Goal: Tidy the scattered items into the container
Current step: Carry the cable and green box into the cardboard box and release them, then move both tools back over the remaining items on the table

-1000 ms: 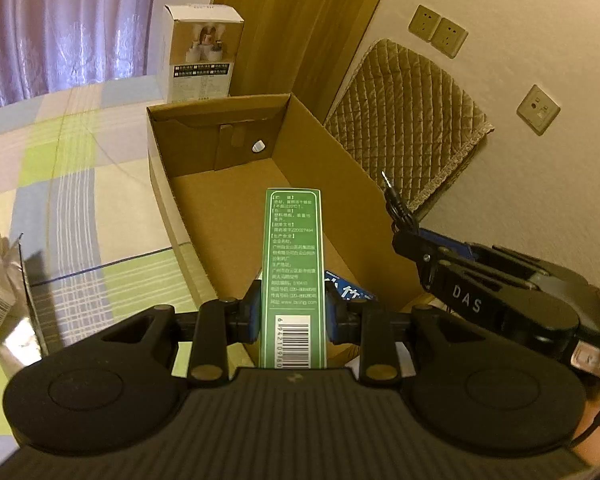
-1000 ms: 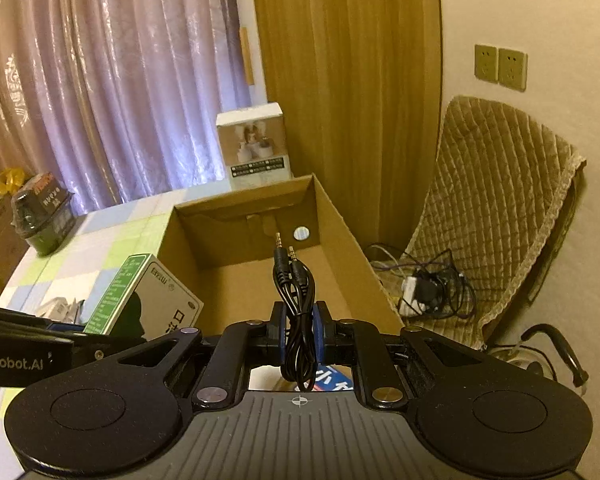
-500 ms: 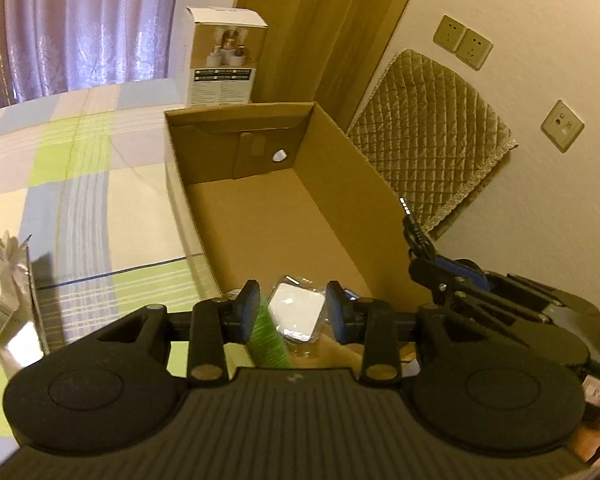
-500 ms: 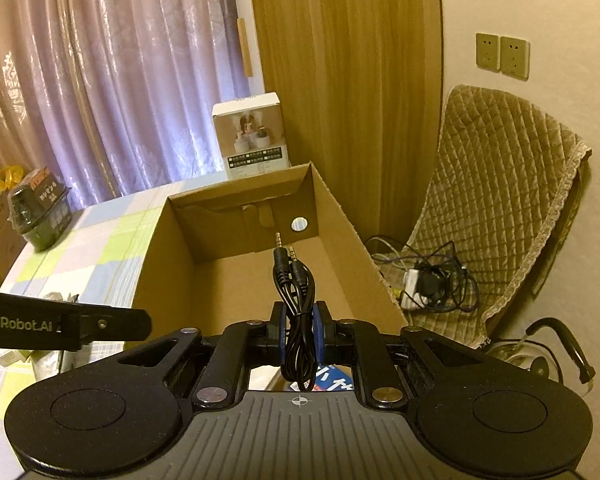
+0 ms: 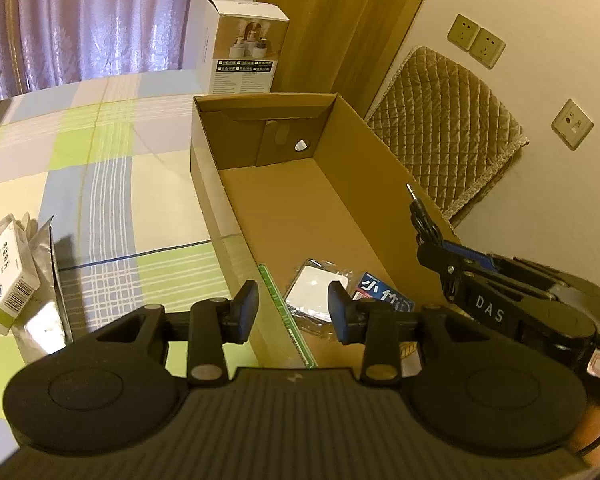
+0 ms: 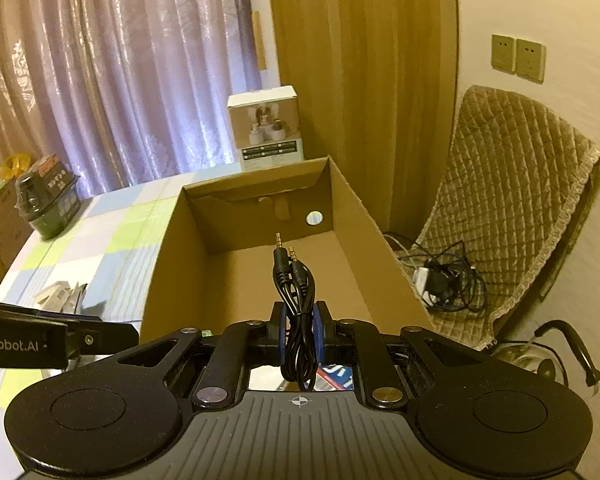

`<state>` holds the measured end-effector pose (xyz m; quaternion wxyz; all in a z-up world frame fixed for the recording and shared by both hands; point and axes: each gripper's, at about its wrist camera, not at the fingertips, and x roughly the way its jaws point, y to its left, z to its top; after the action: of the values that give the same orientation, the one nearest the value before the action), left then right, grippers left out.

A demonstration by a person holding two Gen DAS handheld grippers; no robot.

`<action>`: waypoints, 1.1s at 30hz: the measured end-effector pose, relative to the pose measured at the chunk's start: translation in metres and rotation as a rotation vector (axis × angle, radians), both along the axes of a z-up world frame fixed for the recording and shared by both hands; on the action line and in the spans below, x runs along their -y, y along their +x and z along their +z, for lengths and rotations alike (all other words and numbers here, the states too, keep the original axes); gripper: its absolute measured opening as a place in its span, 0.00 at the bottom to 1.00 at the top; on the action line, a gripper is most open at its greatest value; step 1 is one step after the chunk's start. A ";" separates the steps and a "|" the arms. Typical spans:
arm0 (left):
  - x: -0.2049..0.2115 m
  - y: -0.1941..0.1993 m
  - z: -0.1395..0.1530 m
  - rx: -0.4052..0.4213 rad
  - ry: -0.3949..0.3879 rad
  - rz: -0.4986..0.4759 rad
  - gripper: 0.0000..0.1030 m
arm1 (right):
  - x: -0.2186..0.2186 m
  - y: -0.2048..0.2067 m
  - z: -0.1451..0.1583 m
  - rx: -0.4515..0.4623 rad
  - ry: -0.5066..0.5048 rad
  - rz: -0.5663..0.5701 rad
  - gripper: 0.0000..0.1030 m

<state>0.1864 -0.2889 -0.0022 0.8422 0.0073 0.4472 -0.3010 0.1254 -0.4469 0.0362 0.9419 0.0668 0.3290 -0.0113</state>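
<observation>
Cardboard box (image 5: pixel 380 184), plain and rectangular, now holds the flat green carton (image 5: pixel 285 312) against its near left wall; a second ago my left gripper (image 5: pixel 293 311) clamped it, now gaping. My right gripper (image 6: pixel 299 334) pinches the coiled black cable (image 6: pixel 296 304) above the box.

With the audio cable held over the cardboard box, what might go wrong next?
1. The audio cable is a loose bundle pinched in the right gripper; on release, a loop may catch on a finger.
2. The open left gripper hovers at the cardboard box's near end beside the right one, so they might bump.
</observation>
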 end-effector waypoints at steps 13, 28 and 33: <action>-0.027 -0.002 -0.006 -0.007 0.004 0.043 0.37 | 0.002 0.004 0.000 0.000 0.000 -0.016 0.16; -0.087 -0.025 -0.017 -0.047 0.008 0.136 0.47 | -0.023 -0.022 0.014 0.046 -0.003 -0.015 0.97; -0.119 -0.032 -0.020 -0.054 0.022 0.185 0.50 | -0.041 -0.029 0.023 0.075 -0.018 0.028 1.00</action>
<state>0.1544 -0.1697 -0.0218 0.8539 -0.0331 0.4718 -0.2173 0.0963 -0.4059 0.0593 0.9542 0.0539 0.2944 0.0015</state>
